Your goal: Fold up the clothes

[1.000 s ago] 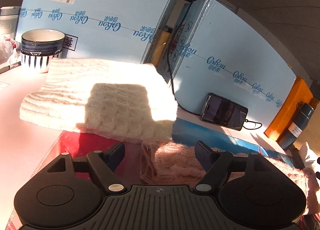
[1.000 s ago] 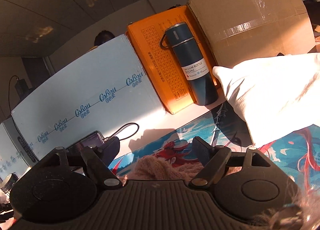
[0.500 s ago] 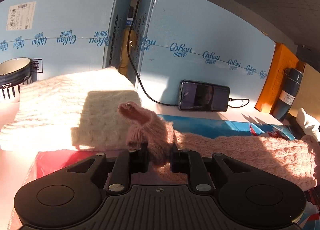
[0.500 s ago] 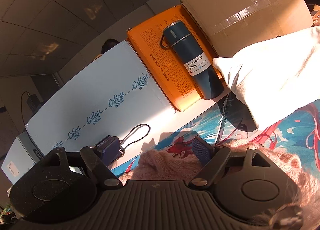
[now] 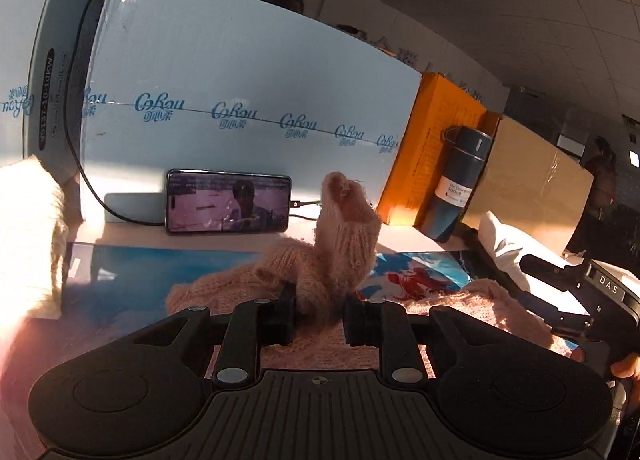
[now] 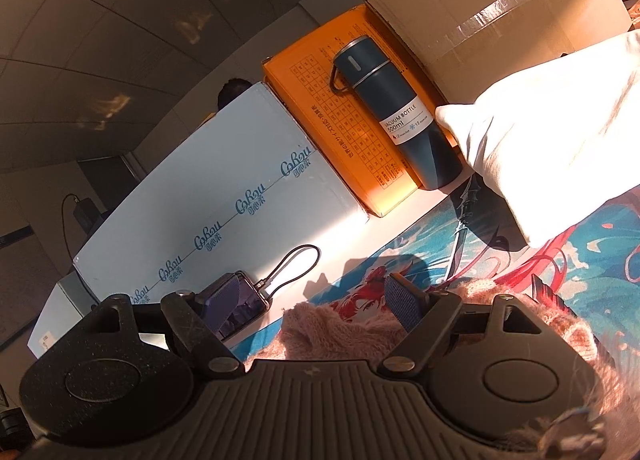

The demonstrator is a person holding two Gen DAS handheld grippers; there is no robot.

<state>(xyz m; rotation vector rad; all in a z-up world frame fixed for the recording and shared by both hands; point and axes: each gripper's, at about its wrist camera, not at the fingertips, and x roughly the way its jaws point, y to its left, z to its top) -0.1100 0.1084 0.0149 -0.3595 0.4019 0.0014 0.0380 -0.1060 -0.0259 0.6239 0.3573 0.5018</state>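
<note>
A fuzzy pink knitted garment (image 5: pixel 340 248) lies on the patterned mat (image 5: pixel 160 264). My left gripper (image 5: pixel 318 314) is shut on one end of it, and that end stands up between the fingers above the rest of the knit. The garment stretches right toward my right gripper, seen at the right edge of the left wrist view (image 5: pixel 576 300). In the right wrist view the right gripper (image 6: pixel 308 312) is open, with the pink knit (image 6: pixel 336 332) bunched low between its fingers. A folded cream knit (image 5: pixel 28 236) sits at the left.
Light blue boxes (image 5: pixel 248 100) stand along the back, with a phone (image 5: pixel 228 201) on a cable leaning against them. An orange box (image 6: pixel 344 116), a dark vacuum bottle (image 6: pixel 396 116) and a cardboard box (image 6: pixel 496 8) stand at the right. A white pillow (image 6: pixel 552 128) lies on the mat.
My left gripper closed on the end of the pink garment, lifted it and carried it to the right, away from the cream knit. The right gripper stayed open and tilted.
</note>
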